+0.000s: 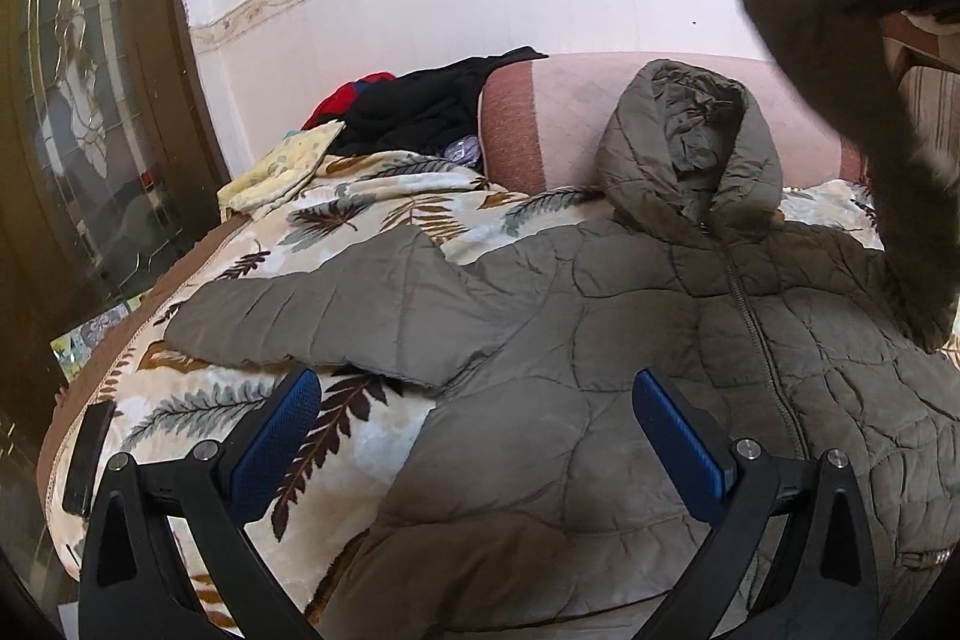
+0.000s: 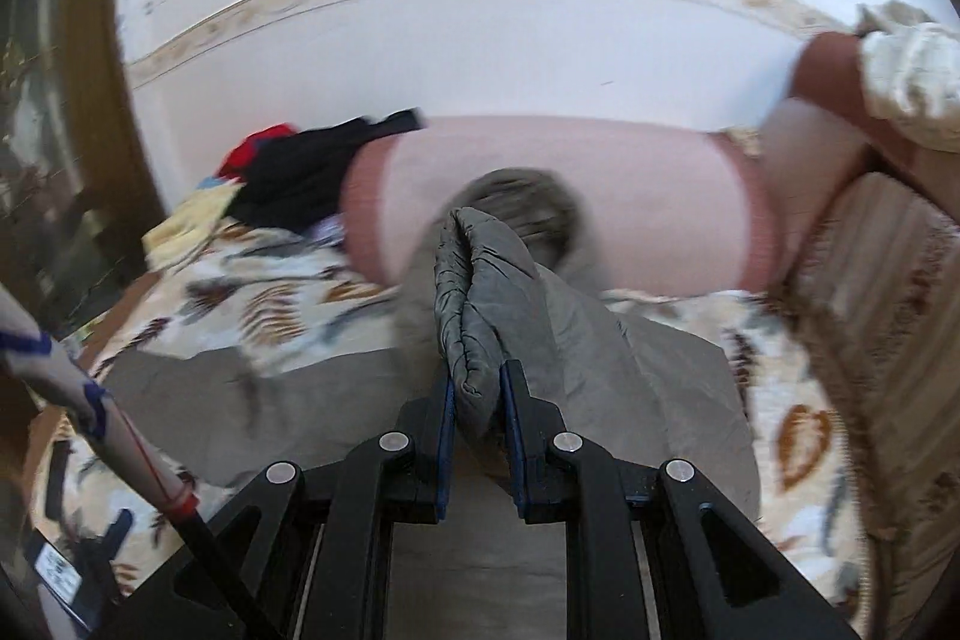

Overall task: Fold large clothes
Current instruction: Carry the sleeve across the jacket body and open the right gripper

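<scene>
Olive-green quilted hooded jacket (image 1: pixel 630 328) spread front-up on the leaf-patterned cream blanket (image 1: pixel 372 196).

The left gripper (image 1: pixel 474 388) hovers with jaws spread wide above its hem; the right gripper (image 2: pixel 477 388) pinches a lifted sleeve (image 2: pixel 474 280), raised over the jacket body.

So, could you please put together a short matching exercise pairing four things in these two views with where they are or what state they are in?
Things:
1. left gripper
2. right gripper
3. jacket hood
4. black garment

States or places:
A. heaped at the far left of the bed
B. open, empty, above the jacket's left side
C. propped against the pink headboard
D. shut on a lifted sleeve

Pairs: 1-B, 2-D, 3-C, 4-A
</scene>
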### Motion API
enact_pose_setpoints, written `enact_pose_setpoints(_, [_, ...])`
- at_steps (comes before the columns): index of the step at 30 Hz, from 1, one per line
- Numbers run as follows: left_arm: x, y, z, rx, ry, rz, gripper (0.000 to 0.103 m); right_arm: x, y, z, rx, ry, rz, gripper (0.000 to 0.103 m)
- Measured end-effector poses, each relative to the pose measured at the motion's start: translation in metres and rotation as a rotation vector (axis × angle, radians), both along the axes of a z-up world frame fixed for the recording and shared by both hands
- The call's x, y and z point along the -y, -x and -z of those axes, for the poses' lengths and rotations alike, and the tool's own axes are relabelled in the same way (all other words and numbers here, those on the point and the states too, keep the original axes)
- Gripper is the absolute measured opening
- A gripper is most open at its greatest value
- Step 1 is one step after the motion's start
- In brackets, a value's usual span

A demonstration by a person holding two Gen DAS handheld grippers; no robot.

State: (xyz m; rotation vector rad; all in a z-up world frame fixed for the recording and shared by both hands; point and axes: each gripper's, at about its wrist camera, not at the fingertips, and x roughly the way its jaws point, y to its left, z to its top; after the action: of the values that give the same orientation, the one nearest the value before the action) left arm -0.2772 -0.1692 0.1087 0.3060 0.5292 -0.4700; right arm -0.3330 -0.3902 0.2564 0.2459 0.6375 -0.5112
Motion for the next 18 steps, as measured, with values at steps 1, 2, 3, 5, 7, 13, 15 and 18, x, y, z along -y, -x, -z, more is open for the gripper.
enact_pose_setpoints(1, [-0.001,-0.001,0.000,-0.002,0.000,-0.004,0.103,-0.008,-0.013,0.008,-0.003,-0.015,-0.022,0.016])
enact_pose_setpoints(2, [-0.002,-0.003,0.001,-0.007,0.001,-0.009,0.103,-0.014,-0.024,0.014,-0.008,-0.026,-0.035,0.016])
enact_pose_setpoints(3, [-0.003,-0.005,0.001,-0.012,0.002,-0.013,0.103,-0.019,-0.031,0.021,-0.013,-0.036,-0.046,0.016])
enact_pose_setpoints(5, [-0.004,-0.008,0.003,-0.021,0.000,-0.020,0.103,-0.026,-0.050,0.041,-0.032,-0.065,-0.072,0.016])
enact_pose_setpoints(7, [-0.005,-0.011,0.005,-0.026,-0.005,-0.028,0.103,-0.032,-0.065,0.063,-0.059,-0.091,-0.092,0.016])
enact_pose_setpoints(13, [-0.006,-0.019,0.011,-0.050,-0.013,-0.038,0.103,-0.052,-0.100,0.132,-0.165,-0.182,-0.167,0.018])
enact_pose_setpoints(15, [-0.004,-0.020,0.011,-0.055,-0.014,-0.037,0.103,-0.053,-0.101,0.135,-0.159,-0.213,-0.188,0.028])
enact_pose_setpoints(18, [-0.001,-0.021,0.012,-0.059,-0.014,-0.035,0.103,-0.058,-0.087,0.119,-0.108,-0.191,-0.237,0.046])
